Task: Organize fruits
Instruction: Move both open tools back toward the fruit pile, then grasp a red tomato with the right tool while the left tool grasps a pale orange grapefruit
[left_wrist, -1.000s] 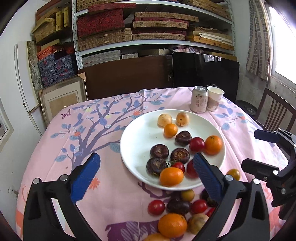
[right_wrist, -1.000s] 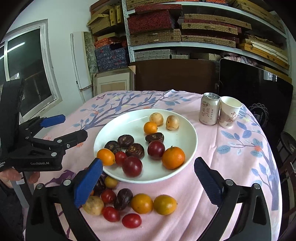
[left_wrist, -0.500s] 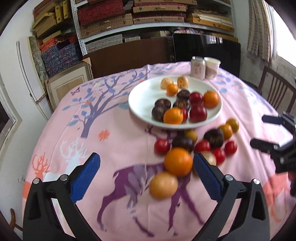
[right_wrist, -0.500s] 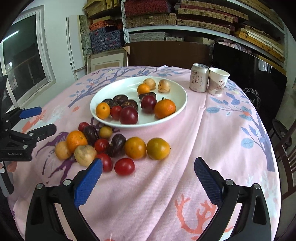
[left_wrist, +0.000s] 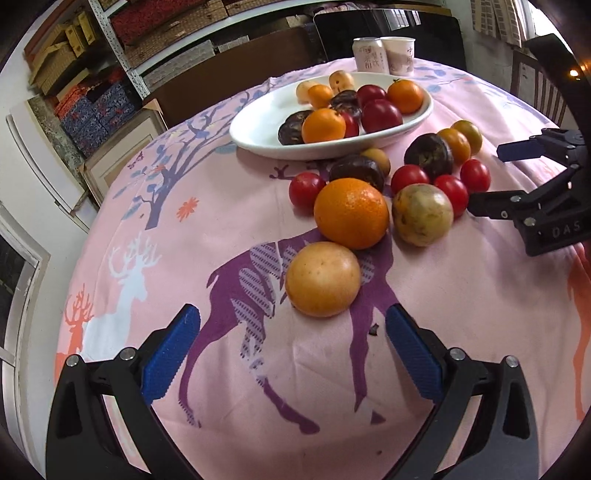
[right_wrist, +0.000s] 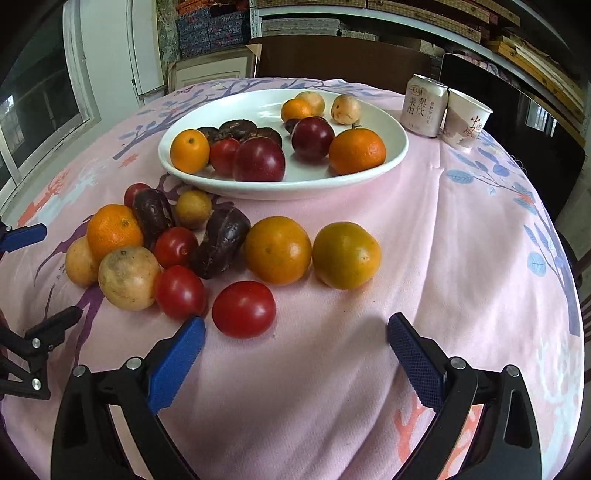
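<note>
- Two grippers, both empty: my left gripper (left_wrist: 291, 339) hangs low over the pink tablecloth (left_wrist: 229, 229) with its blue pads spread wide, and my right gripper (right_wrist: 295, 347) is just as far apart, holding nothing.
- Loose fruit lies in a cluster on the cloth, on the near side of the white plate (right_wrist: 369, 173); the rest already sits on that plate.
- I judge this the approach before a pick. The yellow-orange round fruit (left_wrist: 322, 279) sits just ahead of my left pads, touching the big orange (left_wrist: 351, 213) behind it.
- On my right, a red tomato (right_wrist: 243, 308) lies nearest, just ahead of the left-hand pad.
- Next move, as I read it: centre one gripper on its nearest fruit, close gently, lift it clear of its neighbours, and carry it to the plate. Round fruit may roll if nudged.
- Count off the plate, from the right wrist view: four red tomatoes, two dark wrinkled fruits, three oranges, three pale yellowish fruits, and one small yellow one; some may be hidden.
- On the plate I count about eleven fruits; the dark ones overlap, so I cannot be sure.
- One drink can (right_wrist: 423, 105) and one paper cup (right_wrist: 465, 120) stand beyond the plate.
</note>
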